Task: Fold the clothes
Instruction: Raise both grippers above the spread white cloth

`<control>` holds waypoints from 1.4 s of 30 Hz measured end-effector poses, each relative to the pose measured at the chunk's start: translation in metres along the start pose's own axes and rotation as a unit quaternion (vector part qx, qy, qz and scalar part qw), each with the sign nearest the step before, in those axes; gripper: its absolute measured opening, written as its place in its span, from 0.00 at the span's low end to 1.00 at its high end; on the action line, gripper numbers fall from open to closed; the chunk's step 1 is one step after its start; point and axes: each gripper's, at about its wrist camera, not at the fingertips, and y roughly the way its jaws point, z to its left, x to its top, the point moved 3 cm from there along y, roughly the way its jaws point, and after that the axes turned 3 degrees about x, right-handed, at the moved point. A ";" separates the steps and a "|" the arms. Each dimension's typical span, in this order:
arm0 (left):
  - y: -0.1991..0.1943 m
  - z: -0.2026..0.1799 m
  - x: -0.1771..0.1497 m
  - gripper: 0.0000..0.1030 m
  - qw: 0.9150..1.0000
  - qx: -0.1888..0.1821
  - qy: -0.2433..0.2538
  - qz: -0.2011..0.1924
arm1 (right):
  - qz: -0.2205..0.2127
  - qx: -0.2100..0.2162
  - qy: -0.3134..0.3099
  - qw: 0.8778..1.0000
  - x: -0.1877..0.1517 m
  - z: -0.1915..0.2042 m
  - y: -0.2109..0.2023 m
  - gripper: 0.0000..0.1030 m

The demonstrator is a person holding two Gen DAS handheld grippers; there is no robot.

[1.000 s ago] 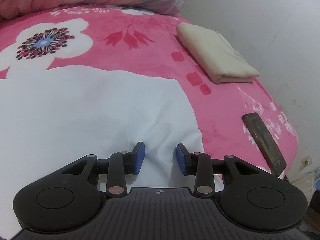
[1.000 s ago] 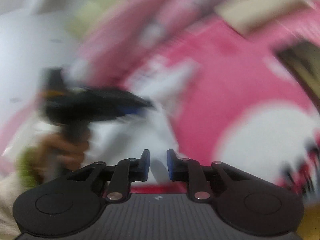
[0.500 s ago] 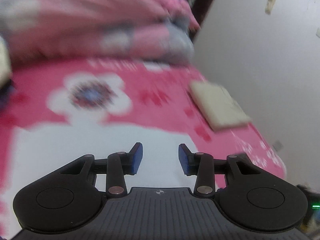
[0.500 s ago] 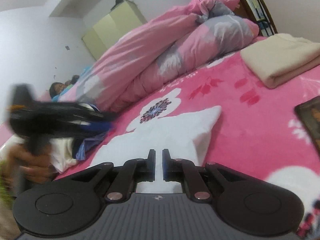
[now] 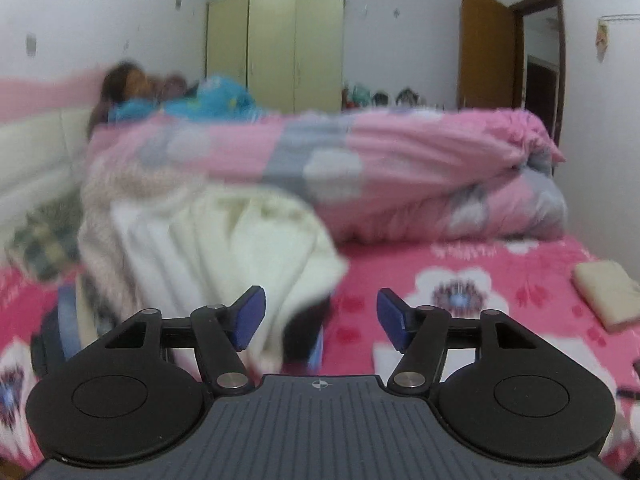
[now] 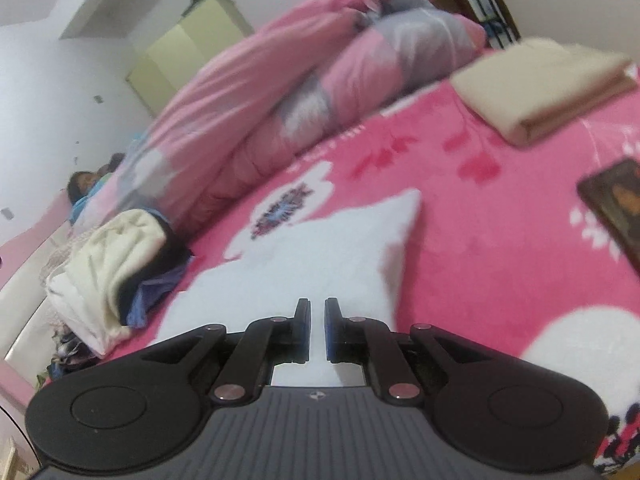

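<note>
A bedroom here, and the work surface is a bed (image 6: 500,240) under a bright pink flowered blanket, a rolled pink quilt (image 5: 400,168) banked along the far side. The white garment (image 6: 320,256) lies flat on the blanket, squared off, directly ahead of the right hand-held gripper (image 6: 317,330), whose jaws stand nearly together with only a sliver of gap and nothing visibly pinched between them. The garment's long axis runs away from that gripper toward the far corner. A folded cream piece (image 6: 544,84) sits well apart near the bed's far edge. Over on the other side, the left hand-held gripper (image 5: 318,316) is spread wide, holding nothing, and points straight at a rumpled heap of clothes (image 5: 224,248), cream on top with darker cloth beneath, just ahead of its pads. So the left is the nearer one to the heap; the right sits over the white piece. Whether that white piece needs another fold, the blurred views don't settle.
</note>
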 end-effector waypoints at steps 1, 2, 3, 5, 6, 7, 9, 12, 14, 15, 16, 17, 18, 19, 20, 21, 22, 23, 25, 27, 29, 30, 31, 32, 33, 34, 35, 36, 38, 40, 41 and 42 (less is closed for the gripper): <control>0.002 0.005 -0.013 0.60 1.000 -0.006 -0.006 0.012 | 0.001 0.001 -0.007 1.000 0.002 0.008 -0.001 0.08; 0.009 0.003 -0.029 0.60 0.999 -0.022 -0.011 0.021 | 0.003 0.003 -0.013 1.000 0.002 0.016 0.001 0.08; 0.016 0.000 -0.044 0.60 0.999 -0.038 -0.016 0.030 | 0.007 0.005 -0.018 1.000 0.002 0.025 0.003 0.08; 0.031 -0.005 -0.074 0.60 0.996 -0.070 -0.025 0.049 | 0.017 0.006 -0.029 0.999 -0.003 0.042 0.006 0.09; 0.038 -0.007 -0.090 0.60 0.994 -0.086 -0.030 0.058 | 0.024 0.005 -0.034 0.999 -0.007 0.050 0.008 0.09; 0.045 -0.010 -0.105 0.60 0.992 -0.102 -0.035 0.067 | 0.033 0.002 -0.039 0.999 -0.012 0.058 0.012 0.09; 0.058 -0.015 -0.126 0.60 0.988 -0.129 -0.033 0.072 | 0.048 -0.006 -0.043 0.998 -0.021 0.069 0.017 0.09; 0.084 -0.031 -0.134 0.60 0.985 -0.157 0.001 0.066 | 0.067 -0.018 -0.033 0.997 -0.035 0.076 0.025 0.09; 0.102 -0.042 -0.137 0.60 0.983 -0.171 0.024 0.065 | 0.077 -0.031 -0.027 0.996 -0.042 0.079 0.029 0.09; 0.113 -0.044 -0.138 0.60 0.982 -0.175 0.027 0.072 | 0.081 -0.037 -0.026 0.996 -0.045 0.079 0.030 0.09; 0.123 -0.046 -0.139 0.60 0.980 -0.178 0.030 0.079 | 0.085 -0.042 -0.026 0.995 -0.047 0.080 0.031 0.09; 0.131 -0.046 -0.142 0.60 0.980 -0.178 0.031 0.085 | 0.088 -0.045 -0.026 0.995 -0.049 0.081 0.032 0.09; 0.139 -0.046 -0.145 0.60 0.979 -0.178 0.031 0.091 | 0.092 -0.049 -0.027 0.994 -0.050 0.081 0.033 0.09; 0.147 -0.046 -0.147 0.60 0.979 -0.178 0.032 0.097 | 0.095 -0.052 -0.028 0.994 -0.052 0.082 0.034 0.09; 0.153 -0.045 -0.150 0.59 0.979 -0.172 0.034 0.106 | 0.098 -0.055 -0.028 0.993 -0.053 0.082 0.036 0.09; 0.159 -0.045 -0.152 0.59 0.979 -0.167 0.036 0.114 | 0.100 -0.057 -0.028 0.993 -0.054 0.082 0.038 0.09; 0.164 -0.044 -0.154 0.59 0.979 -0.162 0.037 0.122 | 0.102 -0.058 -0.027 0.993 -0.054 0.081 0.040 0.09; 0.168 -0.043 -0.157 0.59 0.978 -0.161 0.034 0.128 | 0.104 -0.059 -0.026 0.992 -0.054 0.080 0.042 0.09; 0.171 -0.041 -0.158 0.59 0.977 -0.167 0.024 0.132 | 0.109 -0.060 -0.025 0.992 -0.055 0.077 0.047 0.09; 0.172 -0.040 -0.158 0.58 0.976 -0.175 0.018 0.130 | 0.115 -0.060 -0.021 0.991 -0.057 0.074 0.051 0.09; 0.173 -0.040 -0.159 0.53 0.976 -0.177 0.014 0.130 | 0.121 -0.061 -0.012 0.991 -0.058 0.068 0.056 0.09; 0.173 -0.041 -0.159 0.49 0.976 -0.176 0.015 0.129 | 0.123 -0.060 -0.008 0.991 -0.058 0.065 0.058 0.09; 0.173 -0.041 -0.158 0.47 0.976 -0.178 0.016 0.127 | 0.124 -0.058 -0.003 0.991 -0.058 0.063 0.059 0.09; 0.173 -0.041 -0.158 0.43 0.975 -0.182 0.014 0.126 | 0.124 -0.057 0.001 0.991 -0.058 0.061 0.060 0.09; 0.173 -0.040 -0.157 0.39 0.975 -0.181 0.011 0.125 | 0.124 -0.055 0.004 0.991 -0.058 0.059 0.060 0.09; 0.173 -0.039 -0.157 0.36 0.975 -0.184 0.008 0.122 | 0.123 -0.053 0.007 0.991 -0.057 0.058 0.060 0.09; 0.172 -0.039 -0.156 0.31 0.975 -0.186 0.005 0.120 | 0.123 -0.053 0.009 0.991 -0.057 0.056 0.060 0.09; 0.172 -0.039 -0.155 0.29 0.974 -0.191 0.005 0.120 | 0.123 -0.052 0.010 0.991 -0.056 0.055 0.061 0.09; 0.172 -0.039 -0.155 0.26 0.973 -0.194 0.006 0.122 | 0.123 -0.051 0.012 0.991 -0.056 0.053 0.061 0.09; 0.175 -0.038 -0.156 0.26 0.972 -0.199 0.007 0.124 | 0.123 -0.050 0.014 0.991 -0.057 0.052 0.062 0.09; 0.176 -0.038 -0.157 0.26 0.971 -0.201 0.005 0.127 | 0.123 -0.049 0.014 0.991 -0.057 0.052 0.062 0.09; 0.177 -0.037 -0.157 0.27 0.970 -0.203 0.004 0.131 | 0.123 -0.048 0.015 0.991 -0.057 0.052 0.062 0.09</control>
